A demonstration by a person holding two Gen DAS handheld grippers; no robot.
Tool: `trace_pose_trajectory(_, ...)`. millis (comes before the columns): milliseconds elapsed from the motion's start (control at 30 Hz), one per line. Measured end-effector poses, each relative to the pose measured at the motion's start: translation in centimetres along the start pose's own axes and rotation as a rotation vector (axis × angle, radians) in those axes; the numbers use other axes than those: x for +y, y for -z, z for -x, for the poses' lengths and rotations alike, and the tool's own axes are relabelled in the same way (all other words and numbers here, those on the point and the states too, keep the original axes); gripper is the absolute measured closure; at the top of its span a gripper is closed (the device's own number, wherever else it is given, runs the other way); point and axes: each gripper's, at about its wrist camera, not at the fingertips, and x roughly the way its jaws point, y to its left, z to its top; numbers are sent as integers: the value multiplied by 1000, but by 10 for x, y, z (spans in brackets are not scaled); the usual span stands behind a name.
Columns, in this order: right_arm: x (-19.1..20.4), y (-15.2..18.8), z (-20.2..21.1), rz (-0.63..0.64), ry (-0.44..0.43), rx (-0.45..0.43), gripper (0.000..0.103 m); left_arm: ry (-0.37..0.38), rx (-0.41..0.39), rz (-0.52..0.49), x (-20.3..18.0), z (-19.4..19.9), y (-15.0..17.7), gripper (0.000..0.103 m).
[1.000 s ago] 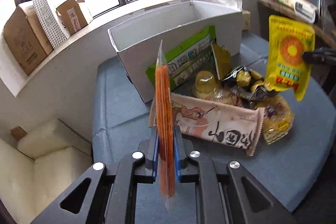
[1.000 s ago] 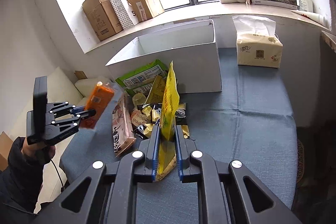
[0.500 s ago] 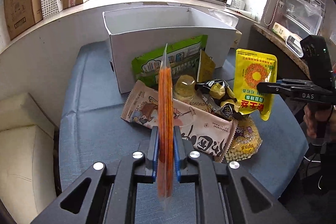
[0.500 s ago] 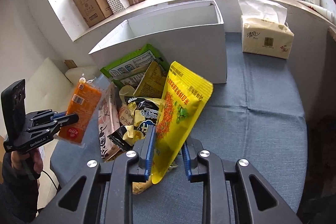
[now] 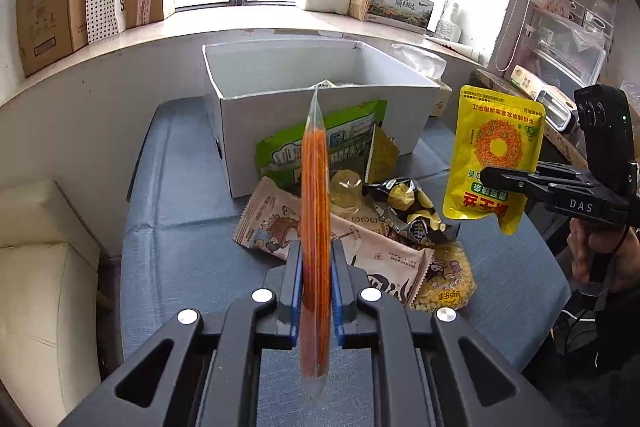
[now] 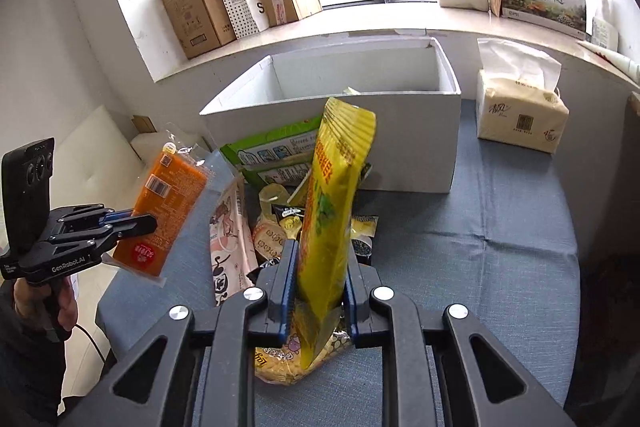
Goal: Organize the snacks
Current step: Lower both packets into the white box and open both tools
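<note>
My left gripper (image 5: 315,269) is shut on a flat orange snack packet (image 5: 315,211), held edge-on above the snack pile; the packet also shows in the right wrist view (image 6: 162,205). My right gripper (image 6: 318,283) is shut on a yellow pouch (image 6: 332,203), held upright in the air to the right of the pile; it also shows in the left wrist view (image 5: 494,155). A white open box (image 5: 320,111) stands behind the pile on the blue-grey table (image 5: 180,235). The pile holds a green bag (image 5: 344,135), a beige wrapper (image 5: 372,255) and a corn bag (image 5: 448,279).
A tissue pack (image 6: 520,111) stands to the right of the box. Cardboard boxes (image 6: 192,11) and a printed carton (image 6: 540,1) line the windowsill. A white cushioned seat (image 5: 44,267) lies left of the table. Shelving (image 5: 568,39) stands at the right.
Both grippers have lifted their packets higher and swung toward the white box. The yellow pouch has turned from tilted to more upright in the right gripper.
</note>
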Motion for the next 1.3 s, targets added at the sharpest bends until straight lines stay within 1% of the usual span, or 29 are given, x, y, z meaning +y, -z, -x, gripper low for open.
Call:
trace_pose_trajectory(133,8,-15,22,28,-2,-52,82,6,-49,-25,-9,18,-17,89)
trace_pose_trajectory(233,12,-33,33,40,-2,-83,82,6,-101,-35,-13,32,-37,89)
trace_pose_trajectory(367,12,-68,38,53,8,-131,82,21,-174,-30,-13,47,-75,89)
trace_pose_trajectory(433,9,-89,36,38,0,-149,82,28,-202,-23,-11,46,-97,89)
trace_pose_trajectory(500,5,-111,30,29,1,-159,82,0,-227,-35,-10,40,-121,89)
trace_pose_trajectory(533,3,-121,26,32,17,-166,82,-14,-236,-35,-8,37,-132,89)
trace_pose_trajectory(600,-1,-140,16,32,30,-163,82,-27,-238,-33,-4,24,-154,89)
trace_pose_trajectory(633,-3,-148,10,31,33,-162,82,-46,-235,-35,-1,15,-164,89)
trace_pose_trajectory(733,-10,-168,-16,45,73,-122,82,-72,-206,-22,7,-17,-186,89)
trace_pose_trajectory(833,-22,-179,-45,21,80,-76,82,-112,-166,-29,12,-49,-197,89)
trace_pose_trajectory(900,-29,-182,-61,22,78,-48,82,-136,-135,-32,14,-68,-199,89)
trace_pose_trajectory(933,-32,-181,-69,27,81,-30,81,-158,-121,-40,14,-75,-199,87)
trace_pose_trajectory(967,-34,-182,-76,37,89,-12,78,-168,-106,-40,15,-82,-199,85)
trace_pose_trajectory(1000,-34,-183,-80,48,111,-7,53,-174,-89,-35,15,-86,-198,80)
trace_pose_trajectory(1033,-36,-182,-80,41,138,-20,32,-184,-85,-33,16,-89,-196,61)
trace_pose_trajectory(1067,-39,-181,-77,20,145,-47,1,-194,-95,-32,17,-88,-194,40)
trace_pose_trajectory(1100,-42,-180,-71,3,118,-86,0,-207,-105,-24,18,-87,-192,29)
trace_pose_trajectory(1133,-44,-179,-66,-12,91,-109,0,-226,-116,-14,19,-86,-190,8)
trace_pose_trajectory(1167,-44,-179,-62,-26,88,-120,0,-237,-129,-6,21,-83,-188,1)
trace_pose_trajectory(1233,-44,-177,-56,-30,90,-131,0,-245,-135,14,24,-80,-187,1)
trace_pose_trajectory(1300,-41,-177,-52,-13,95,-127,0,-234,-131,31,26,-75,-188,1)
